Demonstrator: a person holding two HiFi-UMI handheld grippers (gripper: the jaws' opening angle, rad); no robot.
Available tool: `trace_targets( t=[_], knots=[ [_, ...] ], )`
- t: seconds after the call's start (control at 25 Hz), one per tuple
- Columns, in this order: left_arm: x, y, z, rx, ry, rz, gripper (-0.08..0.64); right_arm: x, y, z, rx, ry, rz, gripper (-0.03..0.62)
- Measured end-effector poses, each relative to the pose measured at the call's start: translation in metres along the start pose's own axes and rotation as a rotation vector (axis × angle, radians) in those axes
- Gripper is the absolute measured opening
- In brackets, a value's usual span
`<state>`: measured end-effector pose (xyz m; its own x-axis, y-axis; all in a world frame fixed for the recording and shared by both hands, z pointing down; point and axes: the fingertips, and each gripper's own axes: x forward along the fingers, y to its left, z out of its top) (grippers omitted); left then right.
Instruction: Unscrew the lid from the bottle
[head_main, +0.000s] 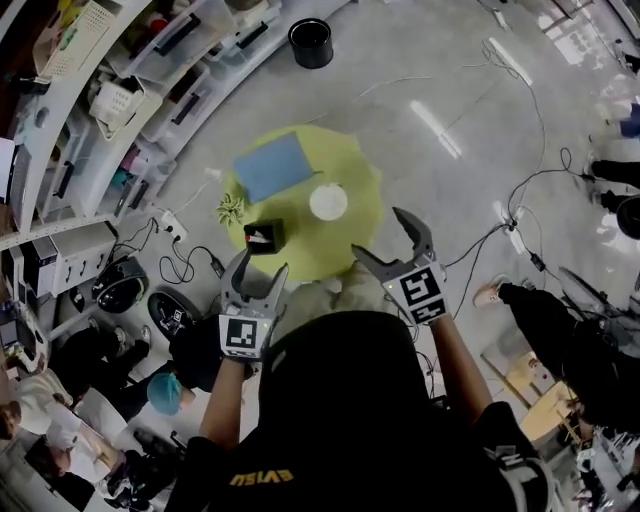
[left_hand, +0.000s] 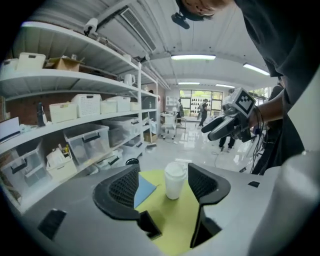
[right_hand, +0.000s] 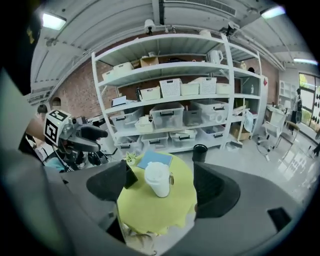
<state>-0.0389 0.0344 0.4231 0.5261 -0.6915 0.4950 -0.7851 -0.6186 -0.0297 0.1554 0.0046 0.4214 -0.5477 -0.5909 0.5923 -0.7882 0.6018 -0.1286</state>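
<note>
Both left gripper (head_main: 263, 262) and right gripper (head_main: 377, 231) hover short of bottle (head_main: 328, 202).

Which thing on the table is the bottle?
Find the round yellow-green table. The bottle stands near its middle, beside the blue mat. It is the only white upright cylinder; the black box and small plant sit apart from it.

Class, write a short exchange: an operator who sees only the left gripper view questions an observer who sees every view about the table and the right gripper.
Operator: What on the table is hidden from me?
Observer: A small plant at the table's rim, near the blue sheet.
Operator: Is the right gripper lined up on the bottle?
Observer: Yes. Its own view shows the bottle, lid on, framed between its open jaws, untouched.
</note>
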Motion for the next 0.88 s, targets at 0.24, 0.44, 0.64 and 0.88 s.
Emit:
trace_targets(
  t=[0.24,0.44,0.64,0.88],
  knots=[
    [0.068,-0.013,-0.039,-0.096,0.006,-0.12,0.436,0.036,-0.007,-0.018,0.226,0.091,0.053,0.393],
    [0.135,-0.043,-0.081,-0.084,0.047,-0.236,0.457,0.082,-0.006,0.008,0.187,0.111,-0.075,0.389],
    [0.185,-0.05,-0.112,-0.071,0.069,-0.304,0.473,0.139,0.023,0.003,0.14,0.201,-0.086,0.383],
    [0.225,-0.05,-0.12,0.069,-0.009,-0.379,0.521,0.192,0.021,-0.051,-0.109,0.42,-0.063,0.388]
  ],
)
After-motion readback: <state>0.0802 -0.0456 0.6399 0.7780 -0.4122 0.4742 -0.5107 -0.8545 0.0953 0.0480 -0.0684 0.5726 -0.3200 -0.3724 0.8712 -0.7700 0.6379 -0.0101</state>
